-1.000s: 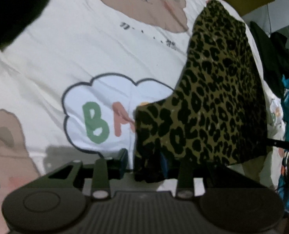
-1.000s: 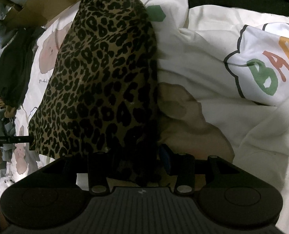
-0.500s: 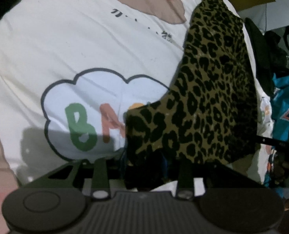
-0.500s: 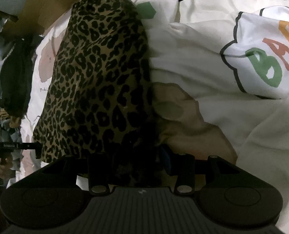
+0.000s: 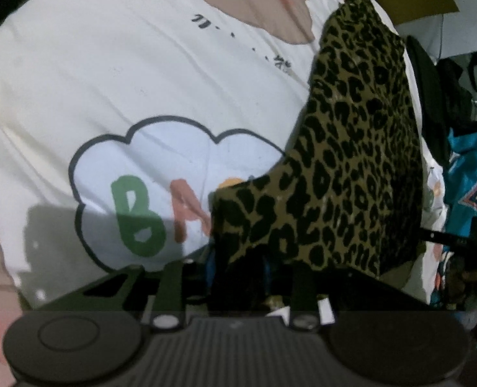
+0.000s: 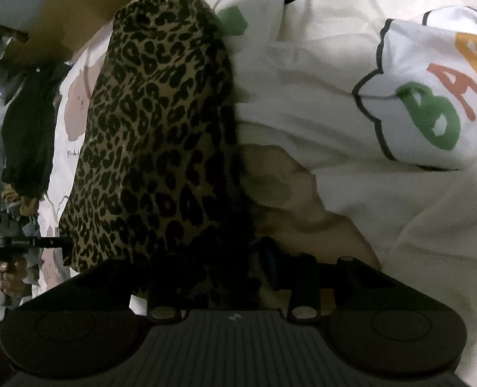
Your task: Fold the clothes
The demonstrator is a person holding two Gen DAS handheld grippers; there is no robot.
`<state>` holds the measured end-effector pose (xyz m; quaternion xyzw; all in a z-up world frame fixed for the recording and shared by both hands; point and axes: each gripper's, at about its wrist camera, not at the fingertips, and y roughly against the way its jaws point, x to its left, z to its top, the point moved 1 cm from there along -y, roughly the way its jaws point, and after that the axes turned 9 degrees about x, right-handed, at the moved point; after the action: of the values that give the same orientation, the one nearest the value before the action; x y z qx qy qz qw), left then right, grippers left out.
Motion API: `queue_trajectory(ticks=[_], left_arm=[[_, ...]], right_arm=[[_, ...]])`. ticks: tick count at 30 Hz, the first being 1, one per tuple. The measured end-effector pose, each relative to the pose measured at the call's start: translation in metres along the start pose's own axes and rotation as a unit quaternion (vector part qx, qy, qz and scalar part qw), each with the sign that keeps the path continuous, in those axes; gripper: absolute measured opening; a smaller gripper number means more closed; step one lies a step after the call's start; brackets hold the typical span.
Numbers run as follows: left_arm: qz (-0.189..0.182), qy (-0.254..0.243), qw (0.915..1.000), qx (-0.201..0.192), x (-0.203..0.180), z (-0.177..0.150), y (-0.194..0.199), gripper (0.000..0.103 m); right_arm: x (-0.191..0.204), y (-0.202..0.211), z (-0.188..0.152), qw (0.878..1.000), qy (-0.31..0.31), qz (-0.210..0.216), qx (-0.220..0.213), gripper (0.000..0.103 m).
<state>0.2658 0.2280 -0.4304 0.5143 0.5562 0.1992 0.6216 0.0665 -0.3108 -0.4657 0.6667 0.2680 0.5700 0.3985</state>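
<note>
the left gripper is clenched on a near corner of the leopard-print garment, and the right gripper pinches the other near corner. the cloth runs forward from both grippers, its near edge lifted, its far end on the white printed bedspread ahead. beyond it lie dark clothes. the risk, as i judge it: thin fabric slipping from one pinch, or uneven pulling skewing the fold and bunching the far end.
</note>
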Motion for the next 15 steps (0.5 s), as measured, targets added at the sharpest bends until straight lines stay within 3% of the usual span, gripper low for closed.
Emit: queue_trajectory(ticks=[7, 11, 13, 15], left_arm=[[-0.013, -0.013, 0.9997, 0.015, -0.001, -0.001, -0.003, 0.031], [-0.009, -0.020, 0.9995, 0.023, -0.005, 0.002, -0.003, 0.030], [-0.007, -0.021, 0.9994, 0.026, -0.006, 0.003, -0.003, 0.027], [-0.010, -0.016, 0.9995, 0.026, -0.005, 0.003, -0.003, 0.025]], right_arm=[[0.004, -0.006, 0.007, 0.999, 0.026, 0.009, 0.020, 0.053], [0.010, -0.008, 0.012, 0.999, 0.034, 0.011, 0.018, 0.042], [0.009, -0.006, 0.012, 0.999, 0.033, 0.015, 0.019, 0.027], [0.008, -0.005, 0.012, 0.999, 0.031, 0.019, 0.019, 0.026]])
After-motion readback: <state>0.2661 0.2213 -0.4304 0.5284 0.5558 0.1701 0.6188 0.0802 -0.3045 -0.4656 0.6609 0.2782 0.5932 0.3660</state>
